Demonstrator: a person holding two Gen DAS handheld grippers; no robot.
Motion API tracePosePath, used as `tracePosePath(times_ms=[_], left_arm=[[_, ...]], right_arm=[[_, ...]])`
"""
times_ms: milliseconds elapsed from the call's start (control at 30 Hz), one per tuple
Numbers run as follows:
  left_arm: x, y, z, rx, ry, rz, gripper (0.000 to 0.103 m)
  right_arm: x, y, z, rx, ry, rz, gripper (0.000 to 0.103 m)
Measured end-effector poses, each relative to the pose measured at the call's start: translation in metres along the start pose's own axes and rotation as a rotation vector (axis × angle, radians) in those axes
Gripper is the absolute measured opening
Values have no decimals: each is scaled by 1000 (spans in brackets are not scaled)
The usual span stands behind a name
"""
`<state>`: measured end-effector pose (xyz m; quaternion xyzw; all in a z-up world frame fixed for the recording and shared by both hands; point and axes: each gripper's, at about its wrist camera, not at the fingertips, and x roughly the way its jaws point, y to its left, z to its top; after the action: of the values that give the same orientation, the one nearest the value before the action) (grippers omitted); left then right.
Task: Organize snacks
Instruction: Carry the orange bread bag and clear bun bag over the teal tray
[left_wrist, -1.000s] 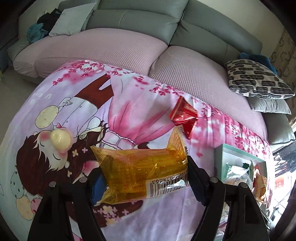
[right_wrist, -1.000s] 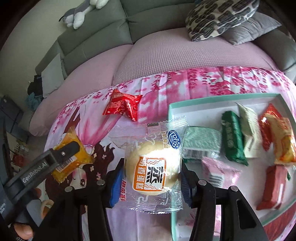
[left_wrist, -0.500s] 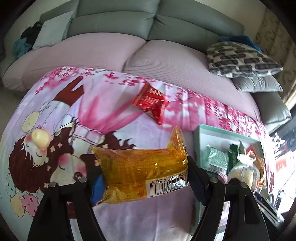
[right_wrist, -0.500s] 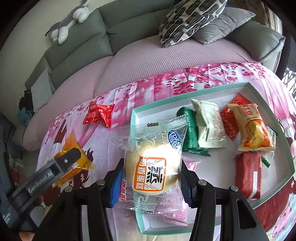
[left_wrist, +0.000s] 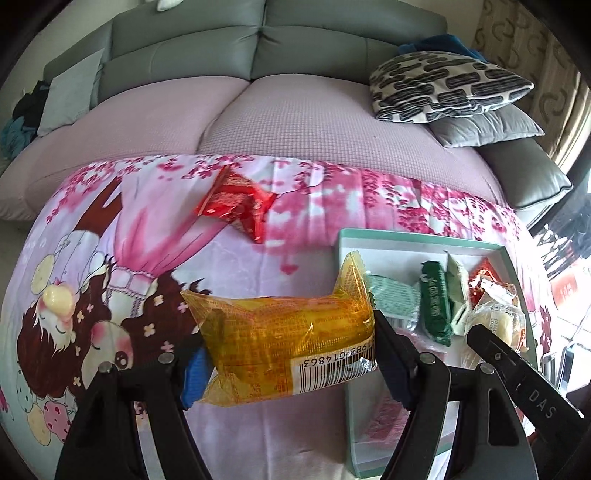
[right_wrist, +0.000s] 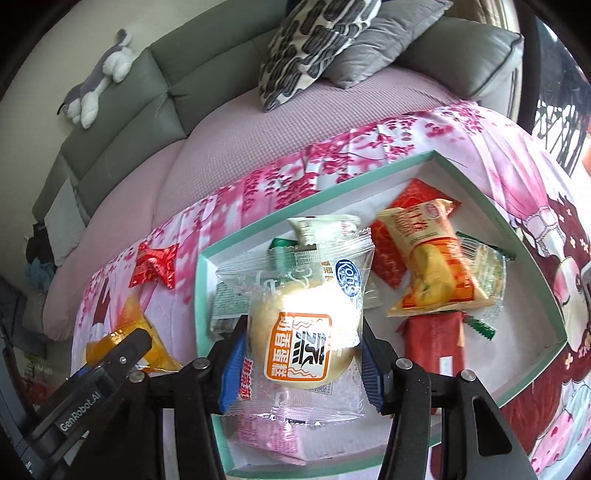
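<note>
Right gripper (right_wrist: 301, 354) clenched on bun (right_wrist: 299, 332), directly over tray (right_wrist: 491, 206); left gripper (left_wrist: 288, 347) grasping yellow pack (left_wrist: 284, 339) crosswise, tray off right.

This is a home living room. Straight ahead of both grippers runs a grey-green sectional sofa (left_wrist: 258, 48) whose seat is spread with a pink waffle-textured cover (left_wrist: 295, 122). Ahead and to the right of the left gripper a black-and-white patterned throw pillow (left_wrist: 443, 86) leans on a plain grey cushion (left_wrist: 484, 127), with patterned curtains (left_wrist: 517, 48) behind them. Ahead and to the left of the right gripper, a grey and white plush cat (right_wrist: 98, 79) lies along the sofa back. Directly below the grippers lies a pink cartoon-print blanket with cherry blossoms (left_wrist: 240, 266), and crumpled clothing (left_wrist: 22, 114) sits at the sofa's far left end.
</note>
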<state>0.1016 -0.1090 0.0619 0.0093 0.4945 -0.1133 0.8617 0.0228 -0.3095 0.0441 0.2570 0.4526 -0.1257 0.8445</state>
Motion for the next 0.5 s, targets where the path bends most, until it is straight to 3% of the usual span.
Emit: tracePosePath(times_ms=[333,500], left_arm=[[16,-48,13,85,39,-71,78],[28,-68,25,118,46,-67,78]], right_arm=[[-4,-34,7,64,-23,-29,56],[-3,-39,8,74,-23,-32,56]])
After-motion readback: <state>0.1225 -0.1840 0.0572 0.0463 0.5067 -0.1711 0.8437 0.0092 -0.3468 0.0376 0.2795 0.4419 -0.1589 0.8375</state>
